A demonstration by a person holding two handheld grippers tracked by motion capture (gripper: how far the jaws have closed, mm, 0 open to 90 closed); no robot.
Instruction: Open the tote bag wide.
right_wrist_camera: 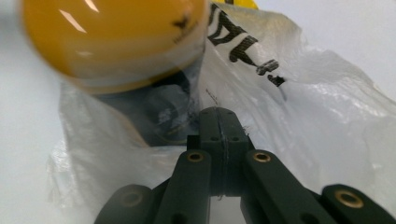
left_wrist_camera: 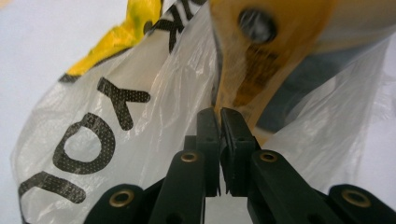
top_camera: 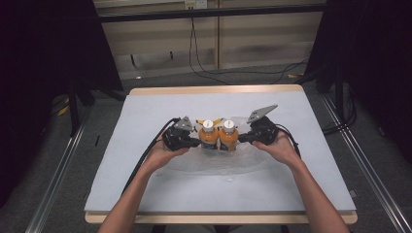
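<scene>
Two orange bottles with white caps, one (top_camera: 208,137) and the other (top_camera: 228,137), stand side by side on a clear plastic bag (top_camera: 214,164) with black lettering and a yellow patch. My left gripper (top_camera: 198,142) is at the left bottle's base. In the left gripper view its jaws (left_wrist_camera: 219,116) are shut on the bag's film (left_wrist_camera: 116,116), with an orange bottle (left_wrist_camera: 280,42) just beyond. My right gripper (top_camera: 241,138) is at the right bottle's base. Its jaws (right_wrist_camera: 223,116) are pressed together on the bag's film (right_wrist_camera: 303,102), under an orange bottle (right_wrist_camera: 116,42).
The bag lies crumpled on a pale grey mat on the table (top_camera: 145,184), spreading toward the person's side. Both forearms come in from the bottom edge. Black cables trail from each gripper. Dark curtains and metal rails flank the table.
</scene>
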